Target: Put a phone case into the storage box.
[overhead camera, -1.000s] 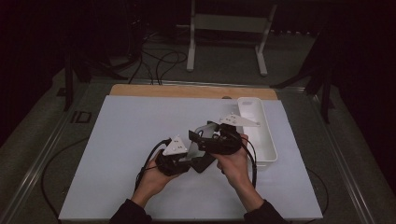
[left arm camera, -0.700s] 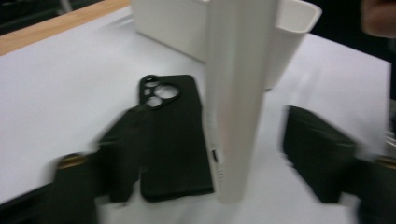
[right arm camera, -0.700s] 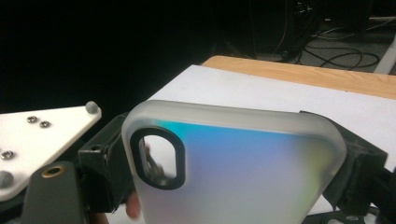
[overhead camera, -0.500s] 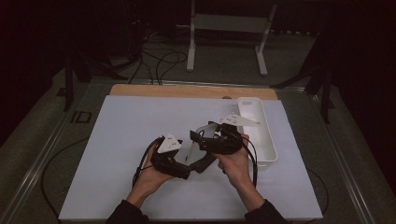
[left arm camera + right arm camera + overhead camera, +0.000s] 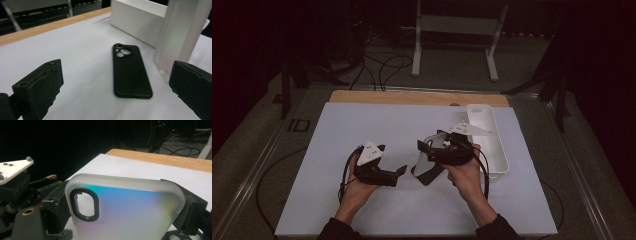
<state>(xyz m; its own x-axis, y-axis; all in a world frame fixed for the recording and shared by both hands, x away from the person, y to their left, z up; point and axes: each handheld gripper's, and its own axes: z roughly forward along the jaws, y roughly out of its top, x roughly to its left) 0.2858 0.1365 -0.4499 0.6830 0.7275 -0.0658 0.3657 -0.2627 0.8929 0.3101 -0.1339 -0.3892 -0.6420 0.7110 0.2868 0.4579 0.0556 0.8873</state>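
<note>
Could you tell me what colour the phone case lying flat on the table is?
Black, clearest in the left gripper view.

One overhead camera, two riding on the grippers.
The high view looks forward and down on the table (image 5: 362, 125); both gripper views sit close, sharing the frosted case (image 5: 180, 32).

Dark room; white stand (image 5: 455, 37), cables (image 5: 382, 65) on grey floor (beyond wooden table edge (image 5: 412, 97)).

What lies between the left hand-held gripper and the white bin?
In the left gripper view, the black phone case lies flat on the white mat between the left hand-held gripper and the white bin.
</note>
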